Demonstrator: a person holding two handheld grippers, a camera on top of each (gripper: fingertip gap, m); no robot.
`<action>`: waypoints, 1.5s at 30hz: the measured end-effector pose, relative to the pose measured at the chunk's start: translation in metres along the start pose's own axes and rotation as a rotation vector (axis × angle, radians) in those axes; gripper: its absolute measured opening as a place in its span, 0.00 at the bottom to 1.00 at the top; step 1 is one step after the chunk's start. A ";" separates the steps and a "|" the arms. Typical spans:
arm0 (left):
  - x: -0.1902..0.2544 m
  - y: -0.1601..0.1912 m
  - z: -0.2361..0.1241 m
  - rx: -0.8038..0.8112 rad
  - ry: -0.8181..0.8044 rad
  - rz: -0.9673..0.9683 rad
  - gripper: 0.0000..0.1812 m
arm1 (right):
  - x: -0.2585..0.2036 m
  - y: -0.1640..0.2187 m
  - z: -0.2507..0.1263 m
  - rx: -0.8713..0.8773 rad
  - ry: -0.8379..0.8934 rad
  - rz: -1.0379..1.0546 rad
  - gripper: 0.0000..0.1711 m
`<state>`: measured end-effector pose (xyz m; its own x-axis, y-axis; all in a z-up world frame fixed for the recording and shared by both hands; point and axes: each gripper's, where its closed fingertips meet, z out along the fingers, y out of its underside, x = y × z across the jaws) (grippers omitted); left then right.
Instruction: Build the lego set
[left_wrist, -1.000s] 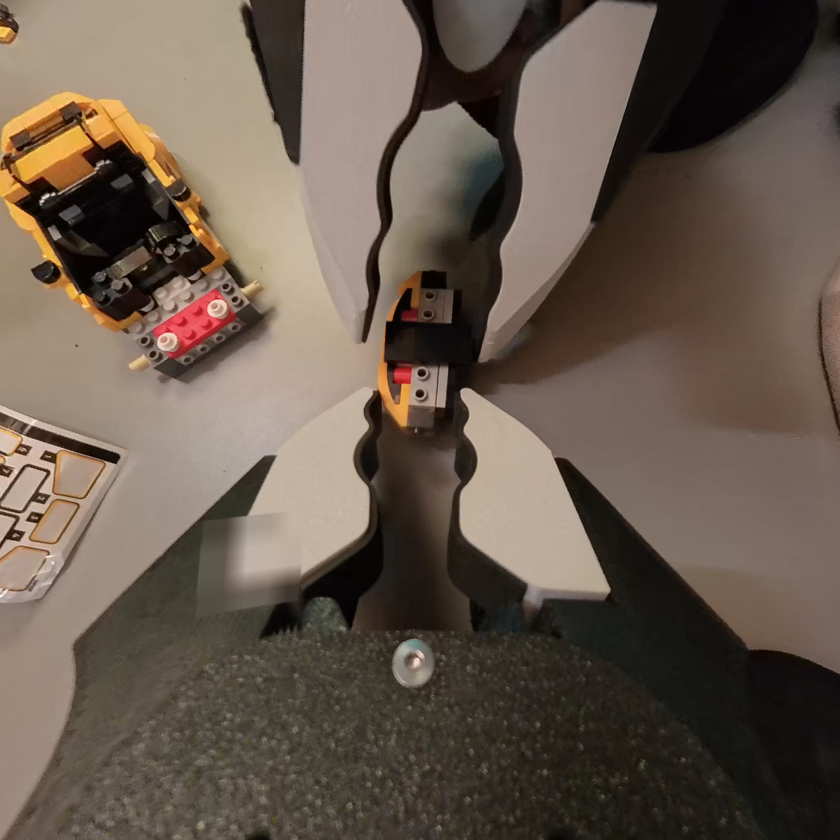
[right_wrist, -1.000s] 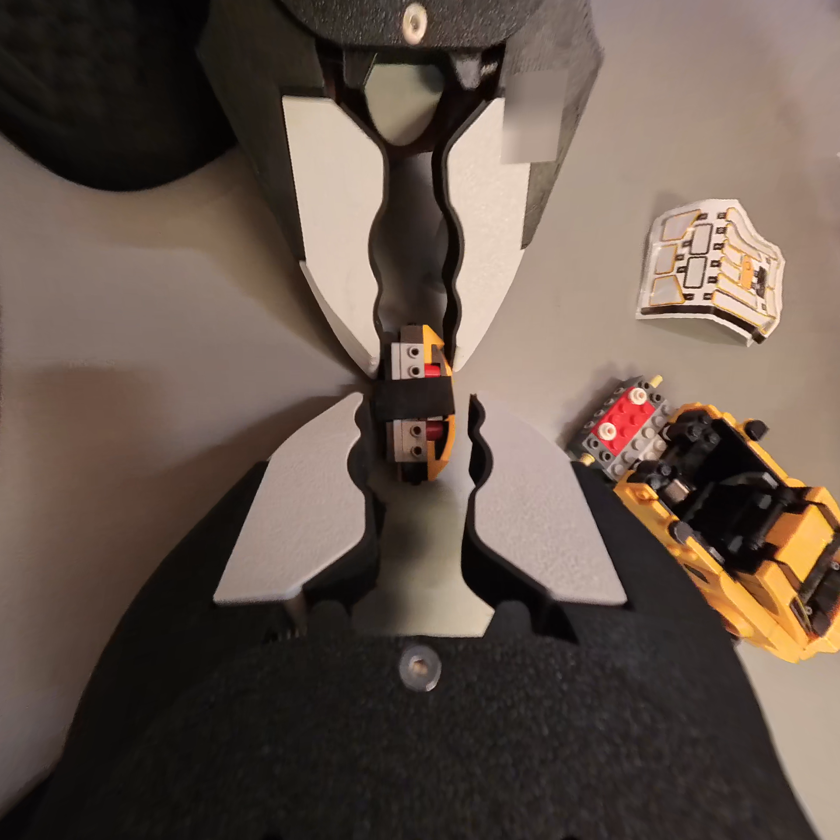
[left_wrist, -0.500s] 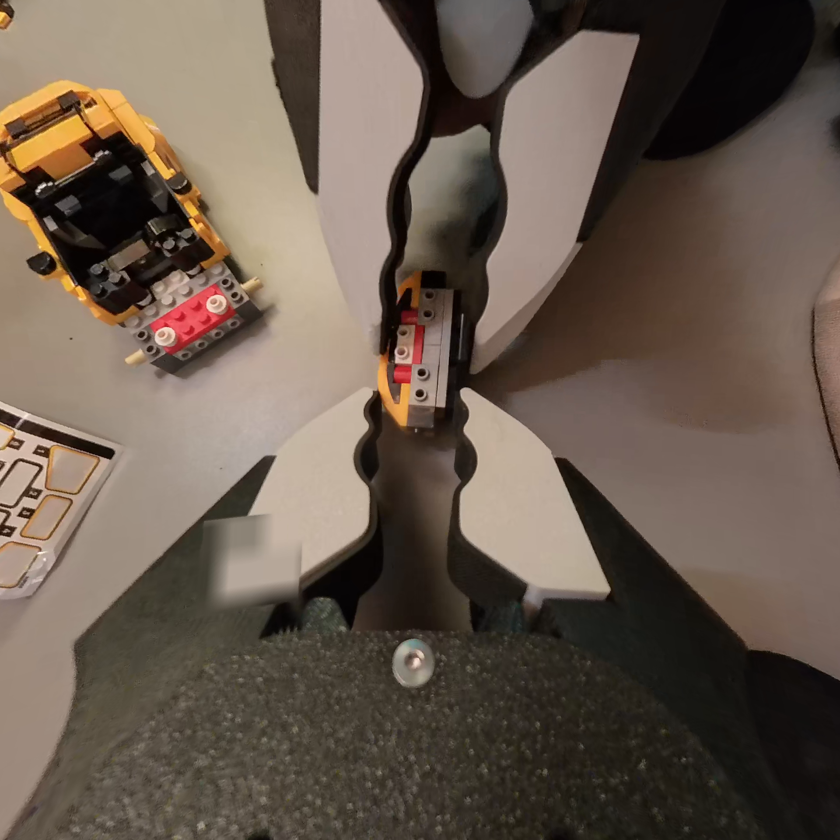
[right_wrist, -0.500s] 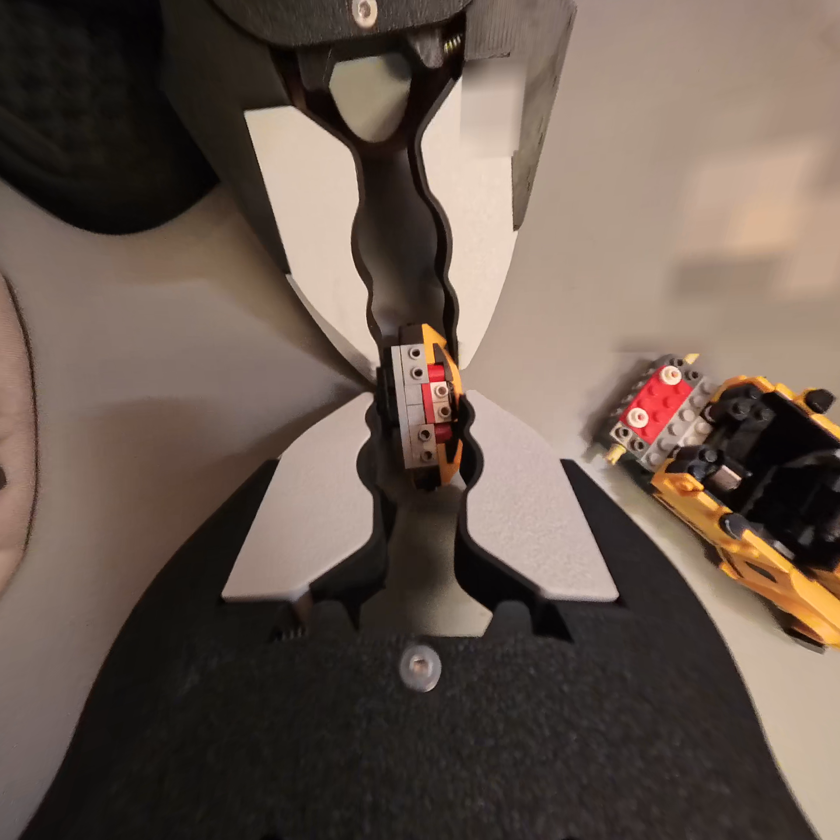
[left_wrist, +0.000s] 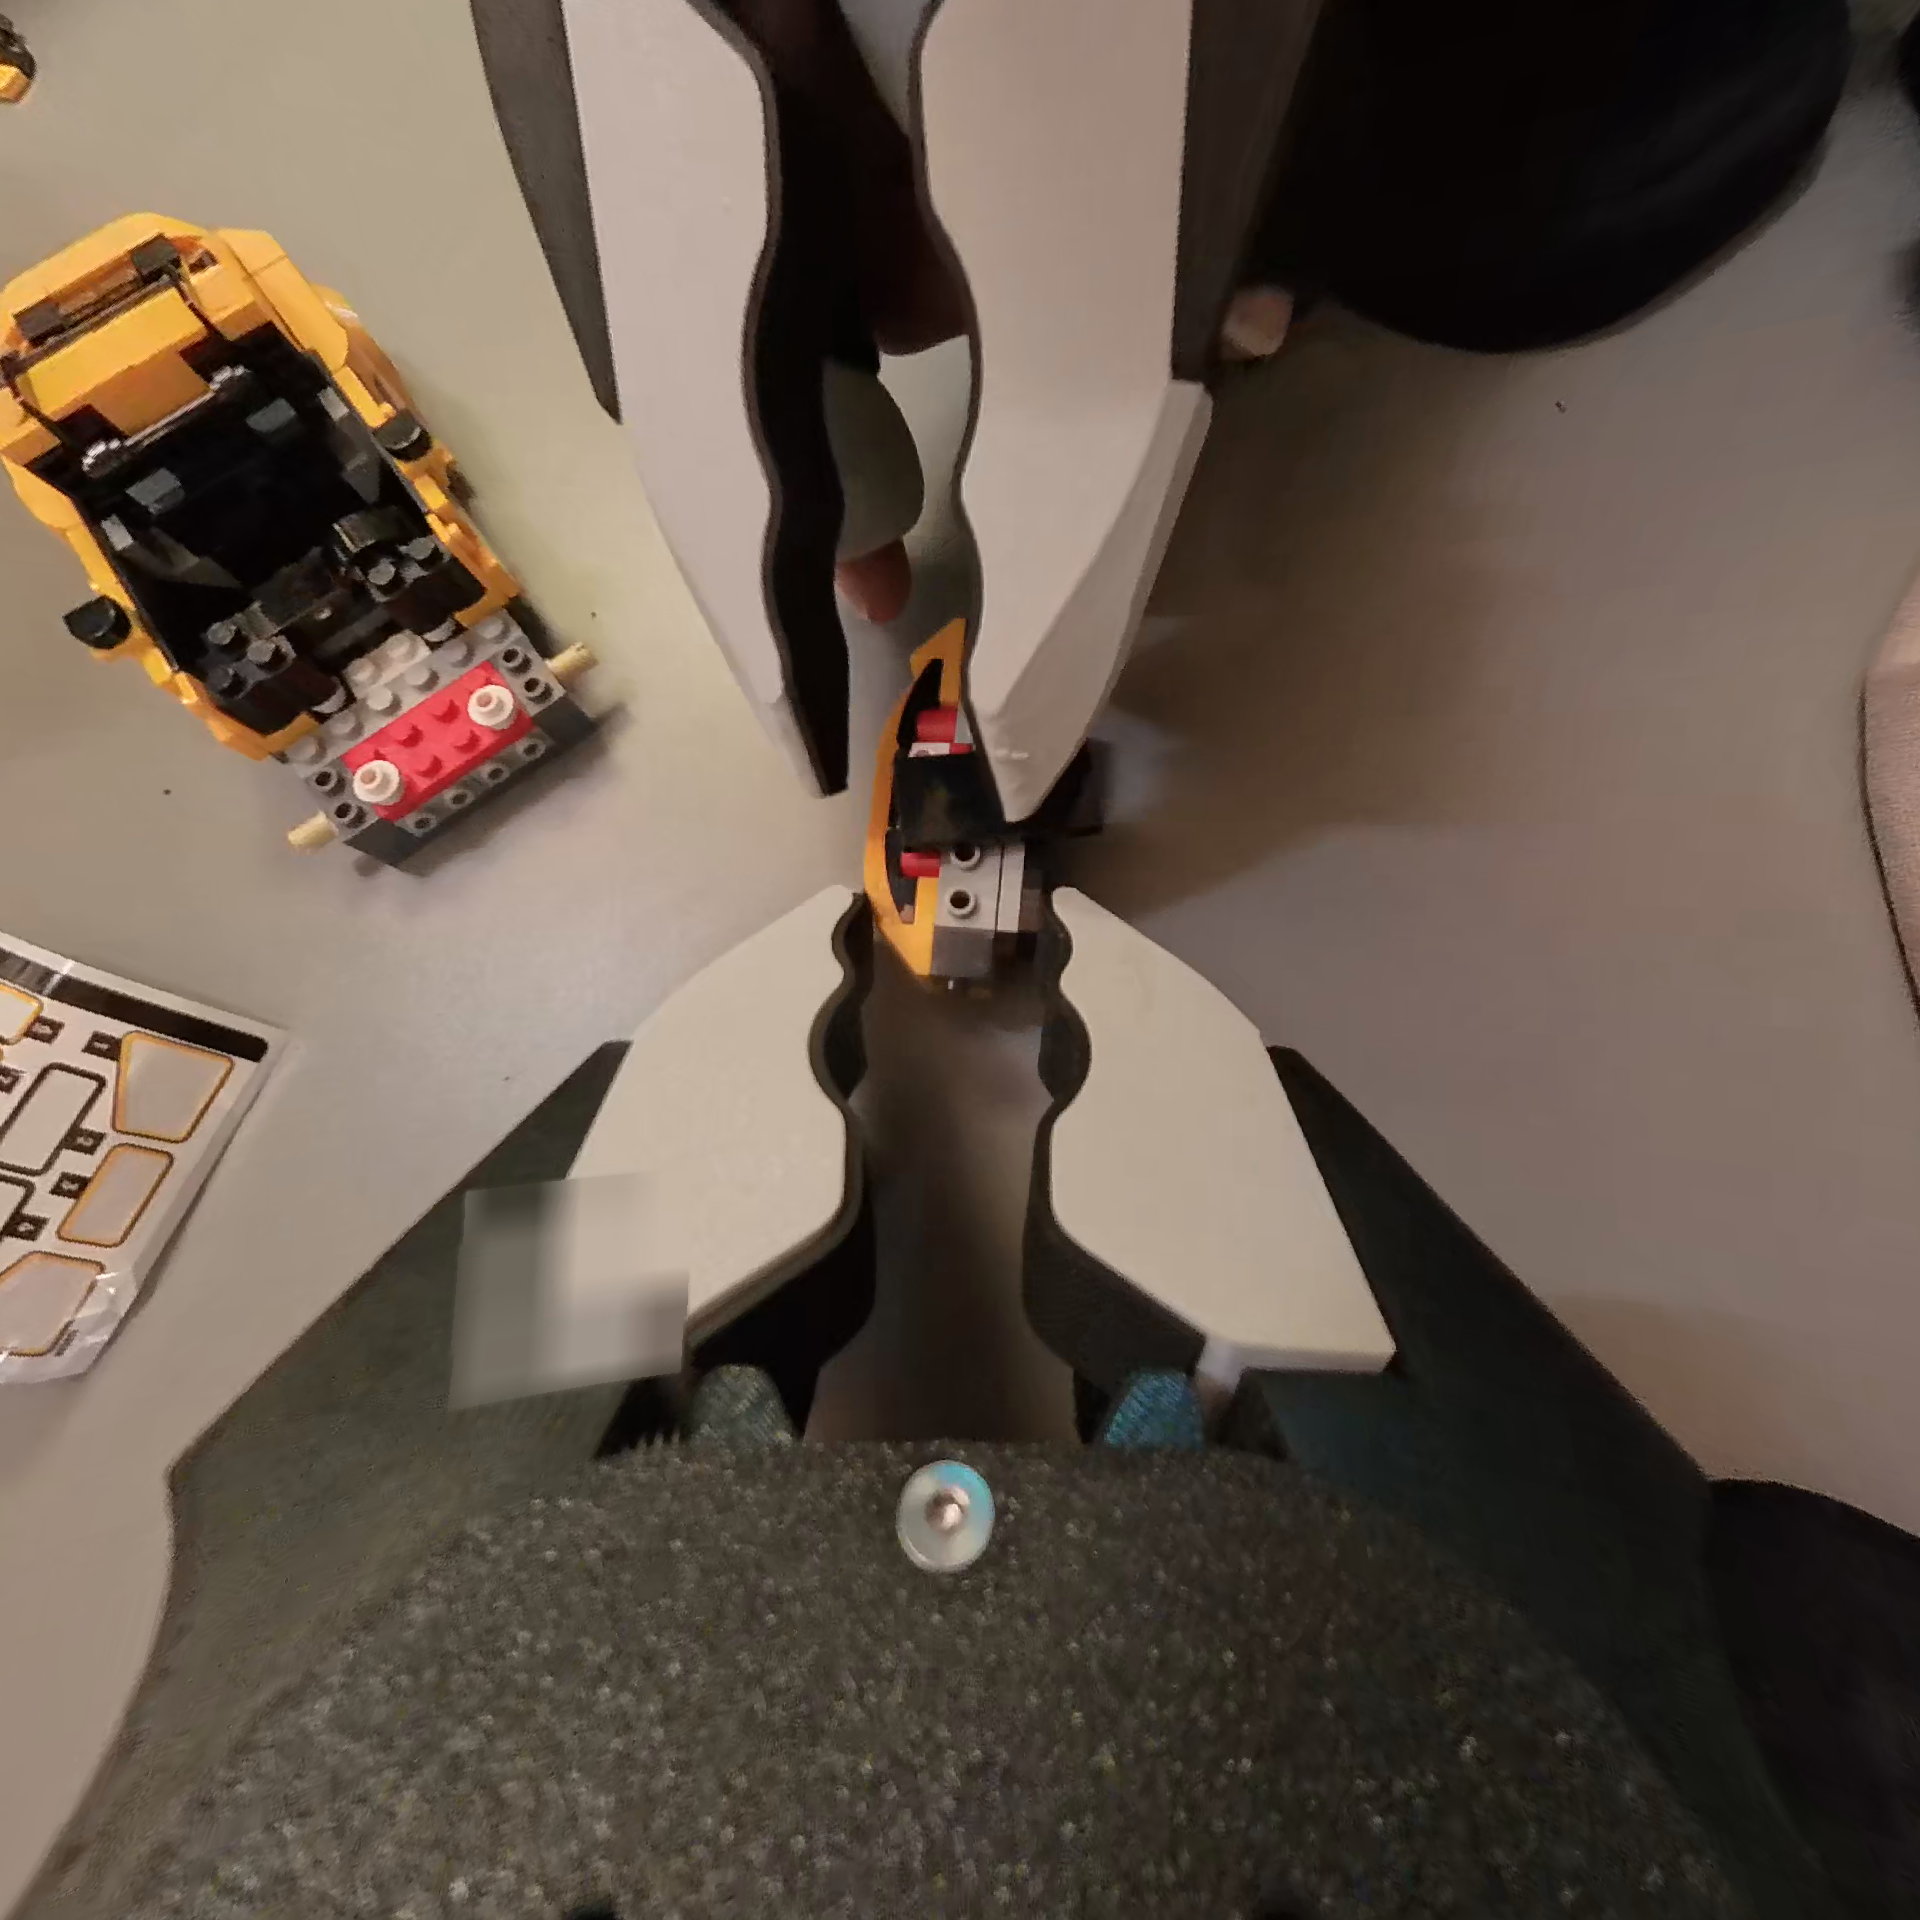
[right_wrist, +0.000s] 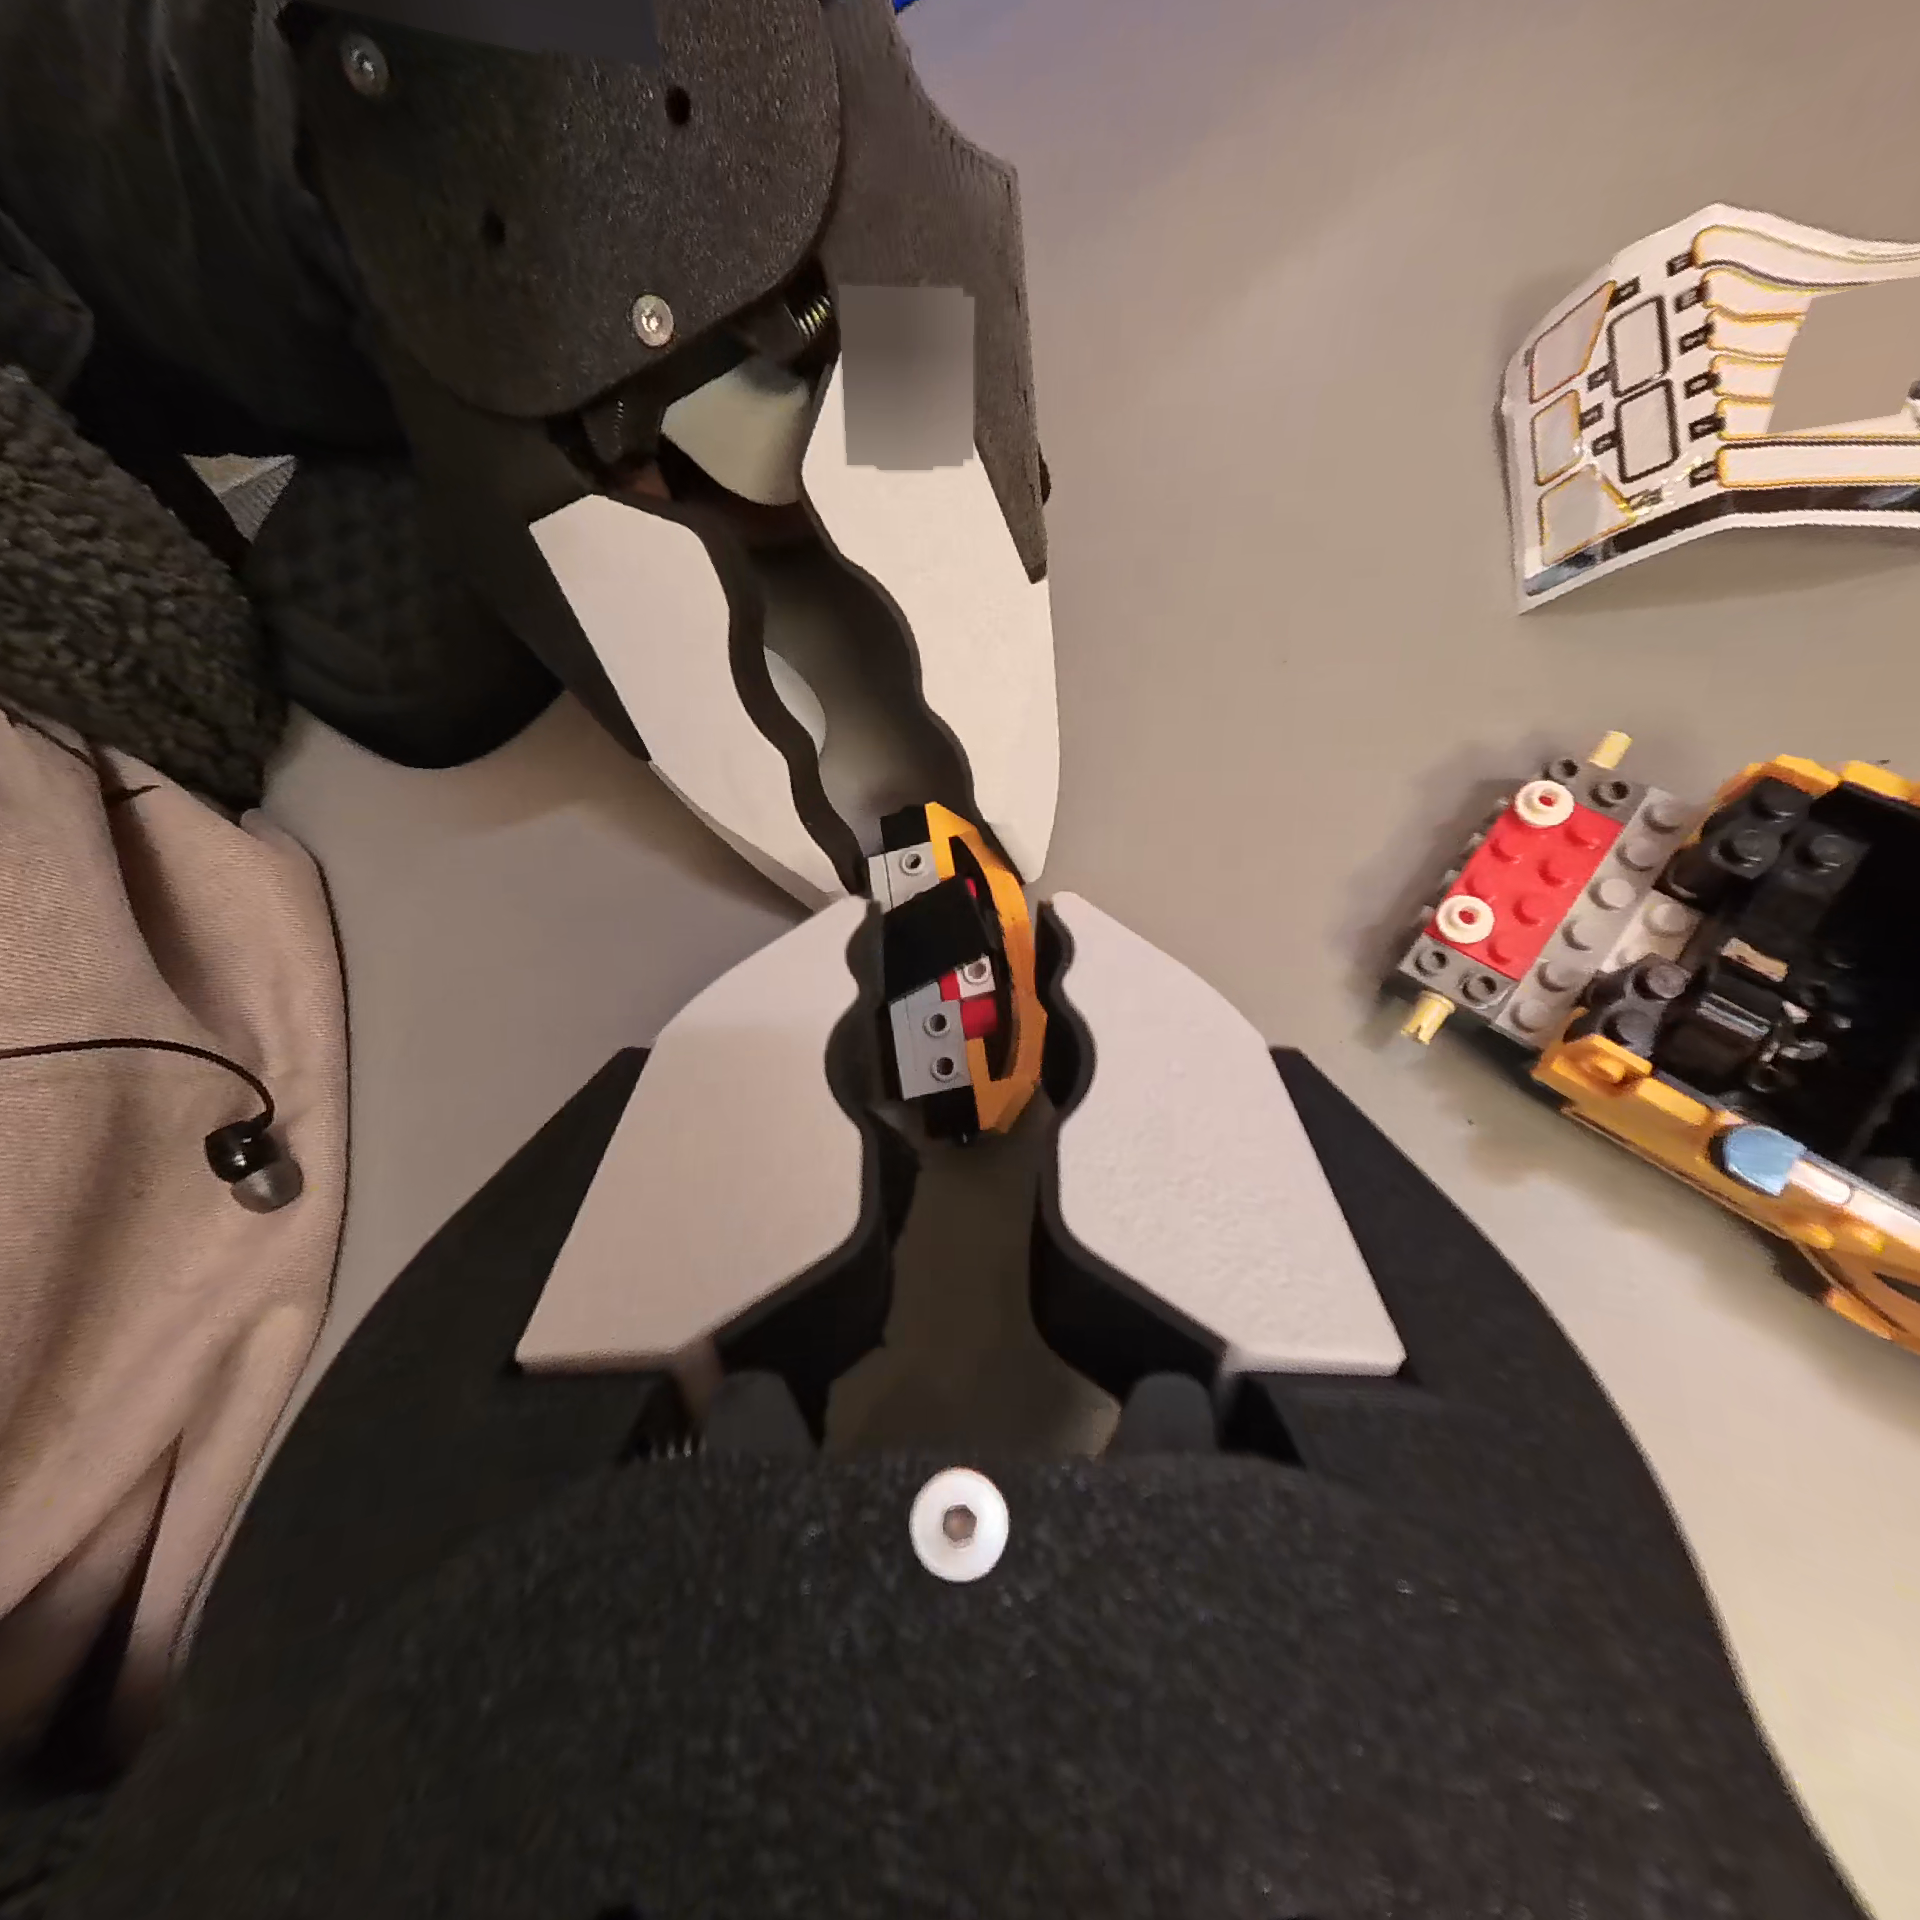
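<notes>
2 grippers: both on 1 small sub-assembly (left_wrist: 940, 862), held above the tabletop (left_wrist: 1455, 831).
Left gripper (left_wrist: 951, 940): jaws pinching the grey-and-orange end.
Right gripper (right_wrist: 956, 1023): jaws clamped on the opposite end (0.5 s ago its hold looked shallower).
Change: black piece back across the middle, probably reseated; the view is tight.
Car body (left_wrist: 249, 540): lying nearby, open, awaiting this part.
Sticker sheet (left_wrist: 94, 1153): beside it.
</notes>
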<state>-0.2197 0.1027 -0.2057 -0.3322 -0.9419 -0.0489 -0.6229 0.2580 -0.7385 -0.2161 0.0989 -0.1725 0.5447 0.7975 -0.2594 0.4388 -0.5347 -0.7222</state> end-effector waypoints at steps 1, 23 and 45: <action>0.000 0.000 0.000 0.000 0.001 -0.001 0.16 | 0.000 -0.002 -0.001 0.008 -0.001 0.001 0.16; 0.001 0.000 0.001 0.000 0.006 -0.003 0.16 | -0.007 0.010 0.005 -0.120 0.121 -0.407 0.20; 0.001 0.000 0.001 0.000 -0.006 0.026 0.16 | -0.008 0.015 0.003 -0.115 0.121 -0.304 0.20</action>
<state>-0.2197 0.1014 -0.2062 -0.3443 -0.9361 -0.0721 -0.6144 0.2827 -0.7366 -0.2161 0.0854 -0.1831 0.4548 0.8897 0.0392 0.6678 -0.3116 -0.6760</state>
